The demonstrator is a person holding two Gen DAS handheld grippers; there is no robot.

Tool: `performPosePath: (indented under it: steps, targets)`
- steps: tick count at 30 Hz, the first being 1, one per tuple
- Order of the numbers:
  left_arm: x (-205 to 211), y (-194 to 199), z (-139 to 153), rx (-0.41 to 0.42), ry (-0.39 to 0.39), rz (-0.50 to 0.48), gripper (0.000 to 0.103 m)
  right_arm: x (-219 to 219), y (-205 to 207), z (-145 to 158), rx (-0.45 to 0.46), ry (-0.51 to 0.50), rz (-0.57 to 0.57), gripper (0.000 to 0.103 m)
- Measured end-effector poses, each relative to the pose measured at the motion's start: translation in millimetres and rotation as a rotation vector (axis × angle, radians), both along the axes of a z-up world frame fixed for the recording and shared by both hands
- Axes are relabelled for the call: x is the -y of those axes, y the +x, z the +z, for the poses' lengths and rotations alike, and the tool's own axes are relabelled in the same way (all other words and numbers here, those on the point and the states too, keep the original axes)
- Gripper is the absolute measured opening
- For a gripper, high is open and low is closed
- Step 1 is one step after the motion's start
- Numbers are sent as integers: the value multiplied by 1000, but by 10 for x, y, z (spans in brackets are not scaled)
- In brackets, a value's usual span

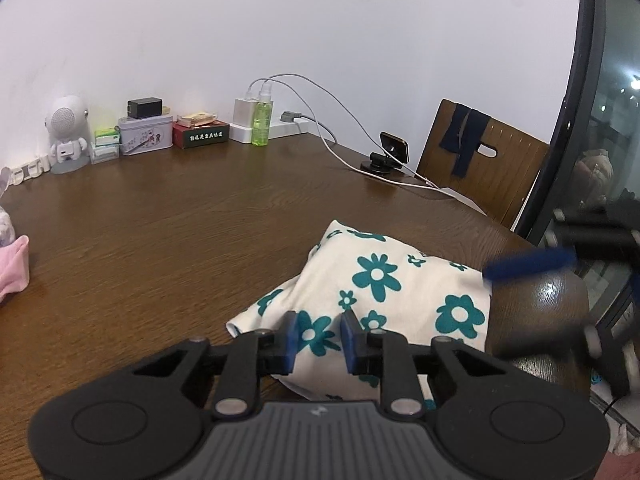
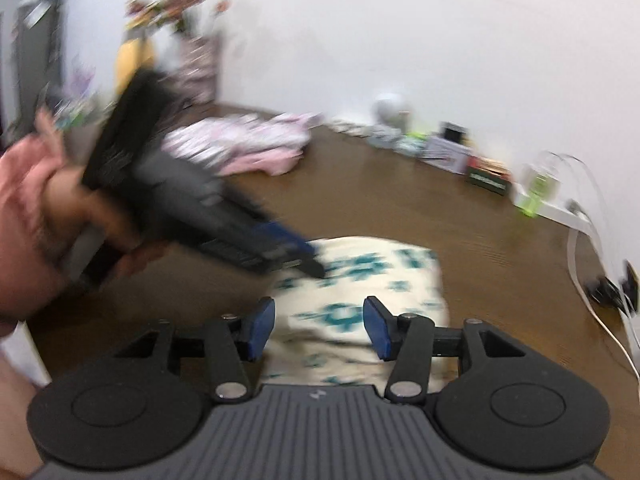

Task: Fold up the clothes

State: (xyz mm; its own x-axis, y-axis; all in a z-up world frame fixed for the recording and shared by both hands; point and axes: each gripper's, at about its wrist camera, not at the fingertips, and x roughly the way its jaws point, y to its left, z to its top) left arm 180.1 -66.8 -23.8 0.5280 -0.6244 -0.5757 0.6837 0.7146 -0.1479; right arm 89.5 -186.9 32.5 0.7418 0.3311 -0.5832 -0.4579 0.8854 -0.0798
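**Both hand-held grippers released over a folded floral cloth**

The floral cloth (image 1: 384, 292), cream with teal flowers, lies folded into a thick bundle on the brown wooden counter (image 1: 160, 232), close to its near edge.

The left wrist view is sharp. The left hand-held gripper (image 1: 319, 338) hangs just above the bundle's near part, its blue pads a little apart with nothing between them. At the right edge of this view the right hand-held gripper (image 1: 528, 266) appears as a blurred blue finger beside the cloth. Only here do the back row of things read clearly: a white speaker figure (image 1: 68, 132), a tin box (image 1: 146, 134), a green spray bottle (image 1: 262, 116), a phone on a stand (image 1: 394, 148) and a wooden chair (image 1: 484, 160) with a dark cloth draped on it.

The right wrist view is blurred throughout. It shows the right hand-held gripper (image 2: 320, 328) with its pads wide apart and empty, framing the cloth (image 2: 360, 280) below. It alone shows the person's hand (image 2: 100, 216) and pink sleeve (image 2: 24, 220) gripping the left hand-held gripper (image 2: 304, 250), and a pile of pink clothes (image 2: 248, 148) farther back on the counter.

The tin box's lid is shut; its contents are hidden.
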Motion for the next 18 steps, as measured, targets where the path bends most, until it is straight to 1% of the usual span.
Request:
performPosePath:
  steps: [2,5,11,14,18]
  targets:
    - [14,-23,2,9,9,2,22,124,103,9,-4,30,-51,49]
    - [34,-58,3,22,23,6,22,229,290,-59,-42,85,-58,43]
    - [76,-110,-7,45,51,0,22,169,292,-282,-48,40,-76,43]
    - [101,-139,-22,62,73,-6,22,84,226,-417,-8,1,-89,43]
    - [103,-149,-36,64,76,-1,22,86,233,-426,-3,14,-93,43]
